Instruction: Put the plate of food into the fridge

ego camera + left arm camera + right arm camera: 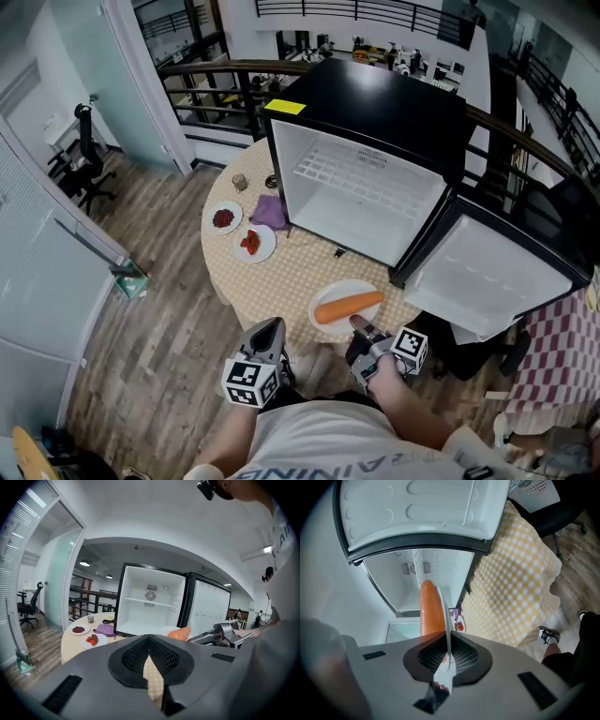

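Two handheld grippers pointed from the bottom of the head view toward a black compact fridge (375, 103) with a white interior. It stood on a round counter (281, 281) covered in a yellow checked cloth. The fridge's door (487, 277) stood wide open at the fridge's right side, showing its white moulded lining, and one white shelf crossed the compartment.

The right gripper (361, 328) was just in front of the fridge's open mouth. Its fingers (464, 657) were clamped on the near rim of a white round plate (347, 288). A long orange carrot (347, 307) lay across that plate, roughly parallel to the fridge's front. The plate sat outside the fridge, near the counter's front edge, close to the lower corner of the open door. Whether it touched the cloth could not be told.

The left gripper (272, 325) was farther from the fridge, beside the right one and past the counter's edge. Its fingers (166, 658) were closed together with nothing between them.

To the left of the fridge's front corner lay a folded purple cloth (271, 212). Just beyond it were a small white plate of red strawberries (253, 244) and another of dark red berries (224, 218).
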`<state>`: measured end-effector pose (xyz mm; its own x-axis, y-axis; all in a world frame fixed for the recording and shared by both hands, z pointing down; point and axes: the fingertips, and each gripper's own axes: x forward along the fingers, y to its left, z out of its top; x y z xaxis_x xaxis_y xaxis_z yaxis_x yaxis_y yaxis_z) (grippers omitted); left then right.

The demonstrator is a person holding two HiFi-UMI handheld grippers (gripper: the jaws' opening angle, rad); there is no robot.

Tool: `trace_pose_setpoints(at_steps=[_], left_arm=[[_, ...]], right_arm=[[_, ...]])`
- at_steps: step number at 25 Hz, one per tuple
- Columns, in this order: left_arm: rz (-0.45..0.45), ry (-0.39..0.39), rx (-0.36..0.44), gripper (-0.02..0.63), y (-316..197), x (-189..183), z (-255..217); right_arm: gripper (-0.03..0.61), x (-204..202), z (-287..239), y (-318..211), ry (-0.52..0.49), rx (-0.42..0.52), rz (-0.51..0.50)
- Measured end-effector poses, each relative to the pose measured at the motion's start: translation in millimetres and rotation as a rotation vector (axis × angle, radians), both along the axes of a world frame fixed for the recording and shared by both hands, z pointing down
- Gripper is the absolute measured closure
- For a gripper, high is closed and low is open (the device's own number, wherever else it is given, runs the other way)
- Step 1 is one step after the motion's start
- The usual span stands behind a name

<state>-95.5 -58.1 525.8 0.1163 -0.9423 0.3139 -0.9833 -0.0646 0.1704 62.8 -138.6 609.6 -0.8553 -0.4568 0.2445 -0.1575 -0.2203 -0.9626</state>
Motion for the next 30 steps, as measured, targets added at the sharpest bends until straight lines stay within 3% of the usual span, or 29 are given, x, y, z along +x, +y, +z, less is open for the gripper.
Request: trace_pose_setpoints(at_steps=[17, 22, 30], left_arm=[[0.26, 0.035, -0.017, 0.606, -104.0, -99.3, 3.3], [0.361, 0.03, -0.014, 0.606, -123.4, -103.1, 2.8], [0.434, 0.038, -0.029, 0.606, -140.1, -83.4, 6.6]], right_arm=[[0.541, -80.1, -15.8, -71.7, -0.001, 0.01, 0.265], [0.541, -77.8, -19.6, -76.8, 0.005, 0.011, 0.363], [0.541, -58.7, -10.4, -73.5, 0.028, -0.023, 0.431]])
